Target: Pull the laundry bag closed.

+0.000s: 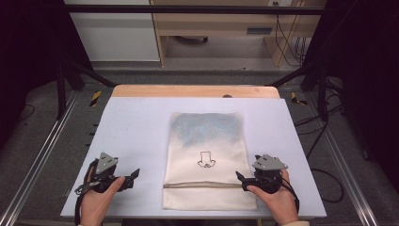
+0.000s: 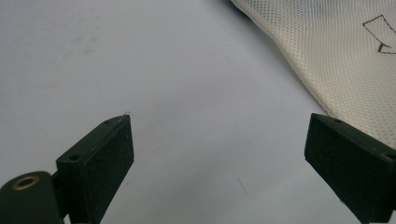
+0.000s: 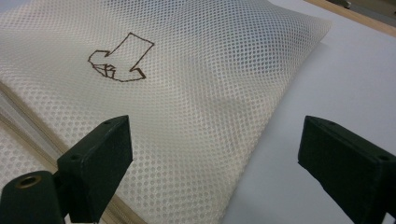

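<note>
Mesh bag point(image 1: 207, 155) lay flat at the middle of the pale table point(image 1: 136, 127), long side running away from the person, cream in colour with a bluish-grey patch showing through its far end. A small outline drawing point(image 1: 205, 159) in dark ink sat at about mid-length, and a zipper band point(image 1: 202, 185) crossed the bag near its near edge.

Left gripper point(image 1: 135, 174) was held in the left hand point(image 1: 101, 195) near the front left of the table, jaws pointing toward the bag and standing wide apart with nothing between them. In the left gripper view the jaws framed bare table surface, and the bag's edge point(image 2: 322, 51) lay beyond the right-hand jaw, apart from it.

Right gripper point(image 1: 239, 177) was held in the right hand point(image 1: 275, 197) at the bag's right edge, level with the zipper band, jaws likewise spread wide and gripping nothing. In the right gripper view the mesh point(image 3: 187, 107) and the drawing point(image 3: 119, 58) lay ahead of the jaws; whether a jaw tip touched the fabric could not be determined.
</note>
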`<state>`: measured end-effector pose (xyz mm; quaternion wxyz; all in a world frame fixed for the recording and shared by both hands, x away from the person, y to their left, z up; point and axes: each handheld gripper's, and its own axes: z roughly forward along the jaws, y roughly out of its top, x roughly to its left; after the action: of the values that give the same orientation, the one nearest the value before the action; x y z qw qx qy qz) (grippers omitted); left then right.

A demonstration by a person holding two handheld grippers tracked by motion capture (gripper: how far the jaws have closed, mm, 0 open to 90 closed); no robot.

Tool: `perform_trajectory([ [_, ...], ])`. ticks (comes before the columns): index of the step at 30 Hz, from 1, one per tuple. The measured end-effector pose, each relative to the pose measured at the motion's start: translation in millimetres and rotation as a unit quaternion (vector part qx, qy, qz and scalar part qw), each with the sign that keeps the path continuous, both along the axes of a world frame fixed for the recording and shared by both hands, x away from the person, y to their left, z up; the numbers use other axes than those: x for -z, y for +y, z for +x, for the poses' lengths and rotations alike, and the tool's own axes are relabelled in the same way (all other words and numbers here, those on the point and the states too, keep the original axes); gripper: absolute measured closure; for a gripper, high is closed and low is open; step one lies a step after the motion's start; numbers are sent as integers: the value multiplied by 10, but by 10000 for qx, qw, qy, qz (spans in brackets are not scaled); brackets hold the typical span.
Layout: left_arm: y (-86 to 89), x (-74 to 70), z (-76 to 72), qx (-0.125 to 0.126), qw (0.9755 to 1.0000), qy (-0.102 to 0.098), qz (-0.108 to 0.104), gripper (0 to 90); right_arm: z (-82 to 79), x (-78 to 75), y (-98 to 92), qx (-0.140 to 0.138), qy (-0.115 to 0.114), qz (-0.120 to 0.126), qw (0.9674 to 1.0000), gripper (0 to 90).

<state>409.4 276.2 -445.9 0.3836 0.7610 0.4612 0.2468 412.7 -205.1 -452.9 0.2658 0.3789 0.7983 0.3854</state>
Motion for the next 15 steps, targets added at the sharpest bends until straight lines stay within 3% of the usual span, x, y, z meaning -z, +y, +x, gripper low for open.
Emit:
perform_trajectory([
  [6,45,3,-33,-99,9999,-57,24,75,-36,-23,26,-62,-13,-87,9999,126],
  [8,49,19,-61,-26,10000,30,23,74,-65,-57,70,-183,-47,-107,9998,169],
  [15,23,12,-136,93,9999,-35,47,81,-116,-121,282,-462,-65,-392,9981,246],
])
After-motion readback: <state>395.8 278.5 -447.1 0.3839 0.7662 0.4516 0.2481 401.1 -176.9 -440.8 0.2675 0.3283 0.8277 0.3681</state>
